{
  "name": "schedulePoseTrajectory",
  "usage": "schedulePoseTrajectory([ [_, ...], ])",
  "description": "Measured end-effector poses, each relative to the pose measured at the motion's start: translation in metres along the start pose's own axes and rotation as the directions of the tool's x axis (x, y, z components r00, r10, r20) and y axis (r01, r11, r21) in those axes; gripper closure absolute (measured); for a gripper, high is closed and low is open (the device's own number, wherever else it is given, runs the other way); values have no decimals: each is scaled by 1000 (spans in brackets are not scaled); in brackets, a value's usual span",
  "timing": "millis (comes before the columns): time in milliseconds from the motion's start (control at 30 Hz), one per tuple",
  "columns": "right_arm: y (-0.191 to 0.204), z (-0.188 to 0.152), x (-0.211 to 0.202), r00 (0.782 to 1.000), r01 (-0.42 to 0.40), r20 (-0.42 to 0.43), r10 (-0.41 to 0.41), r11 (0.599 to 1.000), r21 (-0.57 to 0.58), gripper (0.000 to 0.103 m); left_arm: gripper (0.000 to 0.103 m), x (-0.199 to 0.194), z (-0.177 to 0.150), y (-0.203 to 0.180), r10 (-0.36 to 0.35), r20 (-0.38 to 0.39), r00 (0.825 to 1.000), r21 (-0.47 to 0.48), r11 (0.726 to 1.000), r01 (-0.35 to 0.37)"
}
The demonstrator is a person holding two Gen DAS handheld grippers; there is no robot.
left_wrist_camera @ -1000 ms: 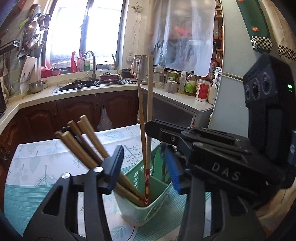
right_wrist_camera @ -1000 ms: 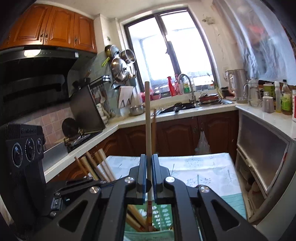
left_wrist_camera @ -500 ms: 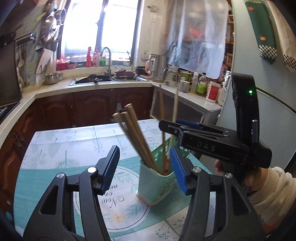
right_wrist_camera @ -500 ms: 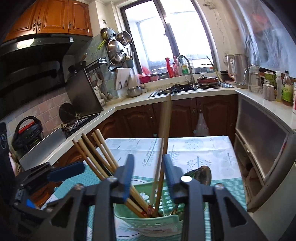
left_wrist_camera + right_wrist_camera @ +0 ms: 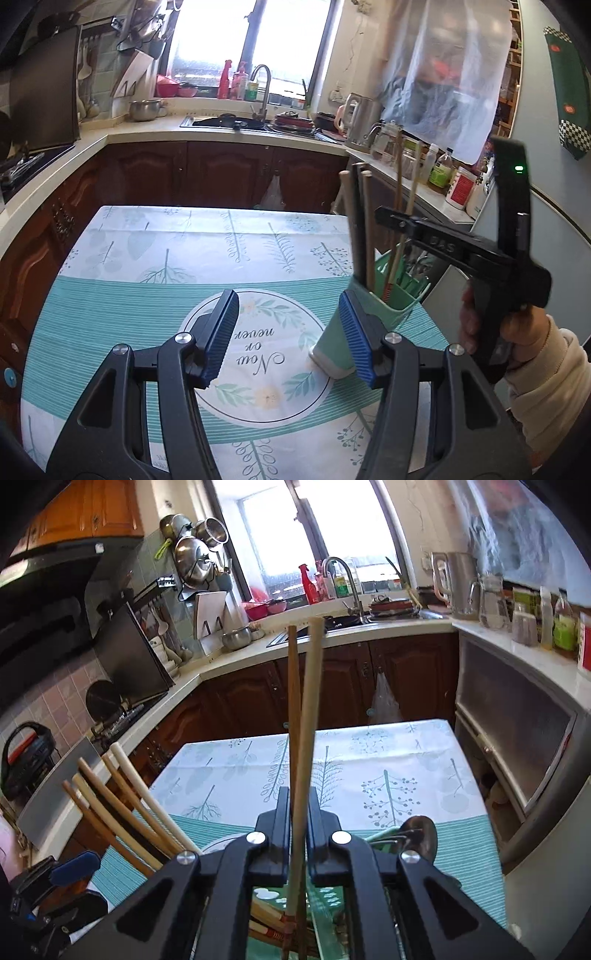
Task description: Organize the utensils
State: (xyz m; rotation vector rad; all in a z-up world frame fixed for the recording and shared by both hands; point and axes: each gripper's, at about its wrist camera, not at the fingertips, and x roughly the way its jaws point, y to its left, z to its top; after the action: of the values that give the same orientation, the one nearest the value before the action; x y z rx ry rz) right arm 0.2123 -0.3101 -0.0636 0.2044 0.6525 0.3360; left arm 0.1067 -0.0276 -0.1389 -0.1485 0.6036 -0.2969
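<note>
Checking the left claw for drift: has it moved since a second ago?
Yes. The left claw has swung left: the green holder, once centred between its fingers, now sits at the right one.

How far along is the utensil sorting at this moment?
Mostly done, it seems. A bundle of wooden chopsticks already stands in the green holder, with a metal spoon beside them. In hand: the right claw has just closed on a pair of chopsticks whose tips sit in the holder. The left claw is open and empty. No loose utensils show on the tablecloth; only releasing looks left.
</note>
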Motion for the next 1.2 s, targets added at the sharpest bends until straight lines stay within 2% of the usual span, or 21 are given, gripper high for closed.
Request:
schedulePoseTrajectory([
  [133,22,-1,-16,999,35,45,-29,991,-126,97,50,2,0,8,1,-10,1000,-32,999,-2],
  [267,50,-2,-30,994,91,89,-68,954,-286,97,50,-1,-2,12,-2,-4,1000,-39,999,2],
  [400,67,-4,-35,993,106,94,-78,932,-347,97,50,-6,1,10,-5,-4,1000,-40,999,5],
  [533,75,1,-45,997,48,66,-28,946,-322,95,50,-15,4,9,12,-11,1000,-41,999,-12],
  [700,86,5,-68,995,41,97,-12,952,-304,67,50,-29,8,6,62,-40,997,-31,997,-63],
  [867,101,4,-96,991,47,131,-8,954,-297,67,49,-54,11,5,115,-58,992,-19,993,-117],
  [933,106,1,-107,992,19,122,15,960,-280,67,47,-65,12,5,137,-64,988,-18,990,-139],
  [1033,115,-8,-118,995,-7,93,32,966,-260,67,36,-84,11,5,152,-79,985,-34,987,-155],
  [1100,121,-17,-125,997,-17,72,36,969,-245,67,24,-97,9,4,169,-91,981,-39,984,-173],
  [1200,127,-29,-134,998,-28,42,38,975,-219,67,20,-115,4,1,219,-95,971,-45,973,-224],
])
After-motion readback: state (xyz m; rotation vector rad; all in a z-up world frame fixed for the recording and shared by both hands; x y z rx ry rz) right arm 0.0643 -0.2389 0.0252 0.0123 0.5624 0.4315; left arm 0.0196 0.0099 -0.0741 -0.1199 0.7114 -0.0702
